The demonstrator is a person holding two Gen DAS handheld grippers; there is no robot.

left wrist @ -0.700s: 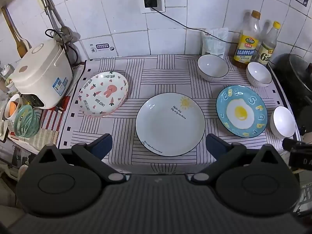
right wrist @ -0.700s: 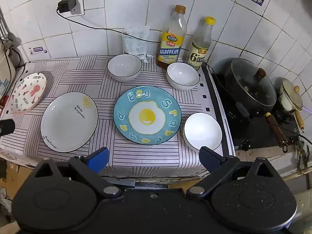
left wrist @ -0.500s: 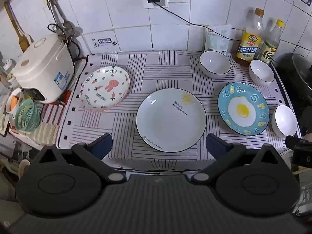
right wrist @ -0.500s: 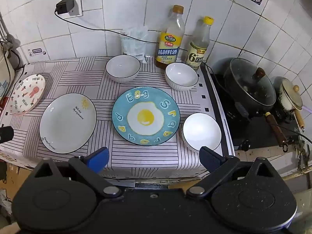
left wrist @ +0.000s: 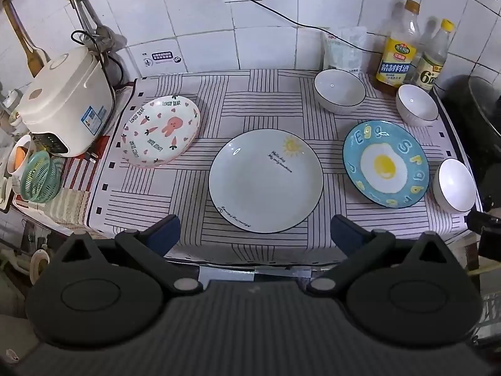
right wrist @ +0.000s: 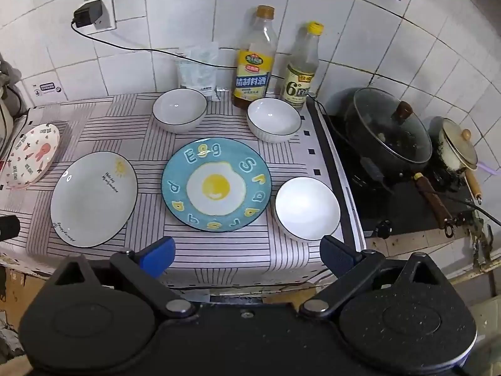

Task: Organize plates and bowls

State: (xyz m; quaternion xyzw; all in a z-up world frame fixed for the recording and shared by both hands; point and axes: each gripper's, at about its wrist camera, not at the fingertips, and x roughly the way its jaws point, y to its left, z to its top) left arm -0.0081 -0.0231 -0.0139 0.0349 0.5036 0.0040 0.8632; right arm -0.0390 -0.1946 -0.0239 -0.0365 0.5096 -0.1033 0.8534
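1. Striped cloth [left wrist: 269, 106]: covers the counter ahead of and below both grippers and bears all the dishes.
2. Left gripper [left wrist: 255, 235]: jaws spread fully, nothing between them. It hangs above the near cloth edge, tilted down.
3. Right gripper [right wrist: 247, 257]: jaws likewise spread wide and empty, above the near cloth edge.
4. White sun plate [left wrist: 265, 180]: lies flat directly ahead of the left gripper, between its fingertips in that view; ahead-left of the right gripper.
5. Blue egg plate [right wrist: 216, 188]: lies flat directly ahead of the right gripper; ahead-right of the left gripper, just beside the sun plate, apart from it.
6. Pink bear plate [left wrist: 161, 131]: ahead-left of the left gripper, near the rice cooker [left wrist: 65, 103]. Its far rim looks raised.
7. Near white bowl [right wrist: 307, 208]: upright, just ahead of the right gripper's right fingertip, just beside the egg plate.
8. Rear left bowl [right wrist: 179, 114]: upright, beyond the egg plate, near the wall.
9. Rear right bowl [right wrist: 274, 119]: upright, beyond the egg plate, in front of two bottles [right wrist: 255, 59].
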